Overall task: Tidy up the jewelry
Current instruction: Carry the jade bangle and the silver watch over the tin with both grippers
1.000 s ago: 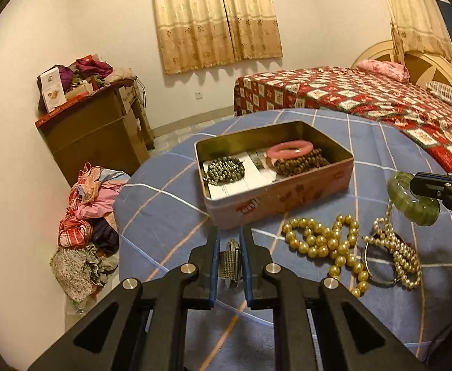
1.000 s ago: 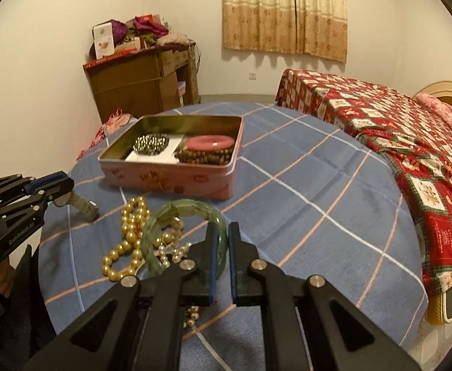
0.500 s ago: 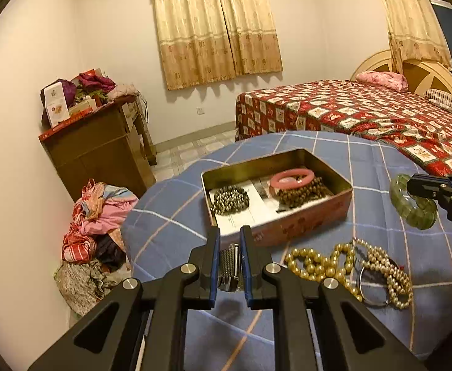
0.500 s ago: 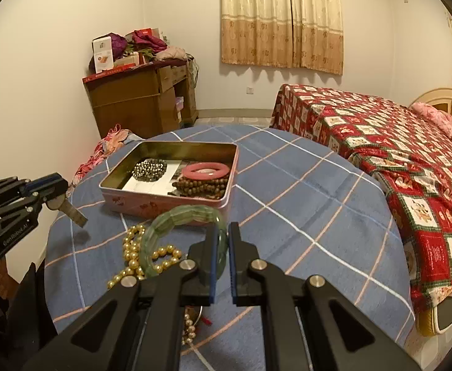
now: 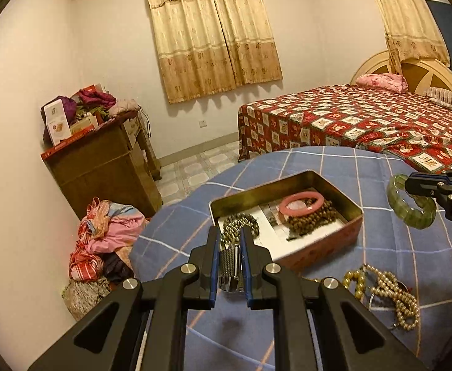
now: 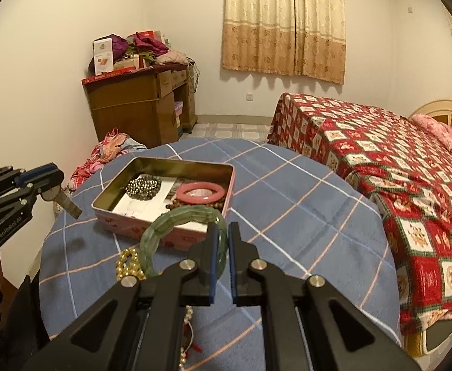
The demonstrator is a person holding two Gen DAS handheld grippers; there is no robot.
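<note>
Above the tin [image 5: 325, 249], both loads [image 6: 176, 225] higher than before.

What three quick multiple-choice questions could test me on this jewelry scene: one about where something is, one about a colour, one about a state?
1. Where is the pink bangle?
A. Inside the tin box
B. On the bed
C. On the tablecloth beside the box

2. What colour is the bangle held by the right gripper?
A. Red
B. Green
C. Black

3. What state is the left gripper in?
A. Wide open and empty
B. Resting inside the box
C. Shut on a metal watch band

Answers:
1 A: it lies in the box on the brown beads.
2 B: the green bangle sits between the fingers.
3 C: the mesh band is pinched between the fingers.
</note>
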